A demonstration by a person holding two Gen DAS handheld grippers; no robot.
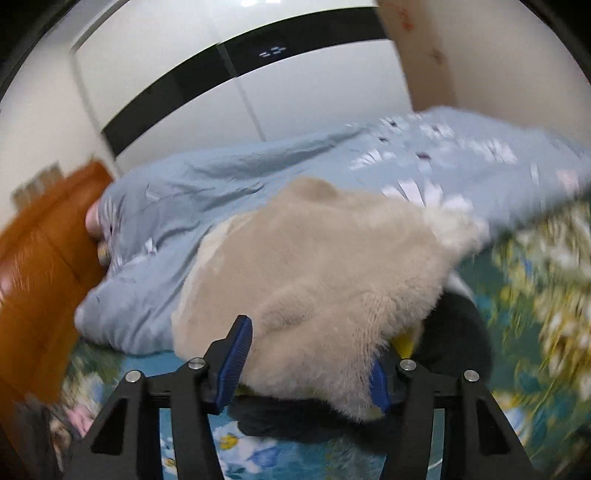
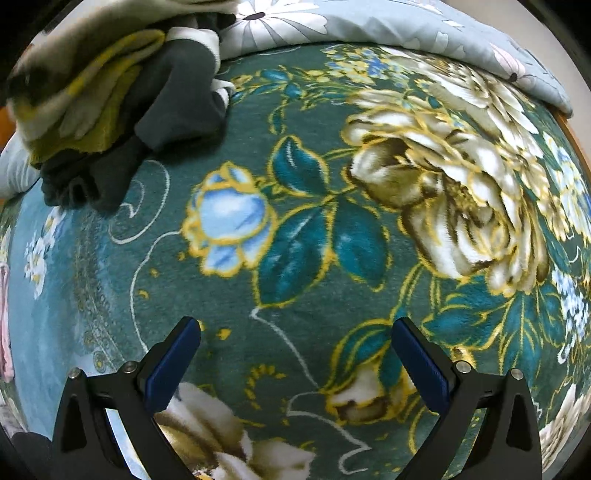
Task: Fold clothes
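My left gripper [image 1: 310, 354] is shut on a fluffy beige garment [image 1: 317, 266], which fills the gap between its blue pads and drapes forward over the bed. A dark garment [image 1: 458, 332] with a yellow patch lies under it. In the right wrist view the same pile [image 2: 122, 107] of dark, yellow and white clothing lies at the upper left on the floral blanket [image 2: 295, 221]. My right gripper [image 2: 295, 354] is open and empty, hovering over the bare blanket, well apart from the pile.
A light blue floral duvet [image 1: 258, 184] is bunched along the far side of the bed, also seen in the right wrist view [image 2: 406, 26]. An orange wooden headboard [image 1: 40, 258] stands at the left. A white wardrobe [image 1: 221, 74] is behind the bed.
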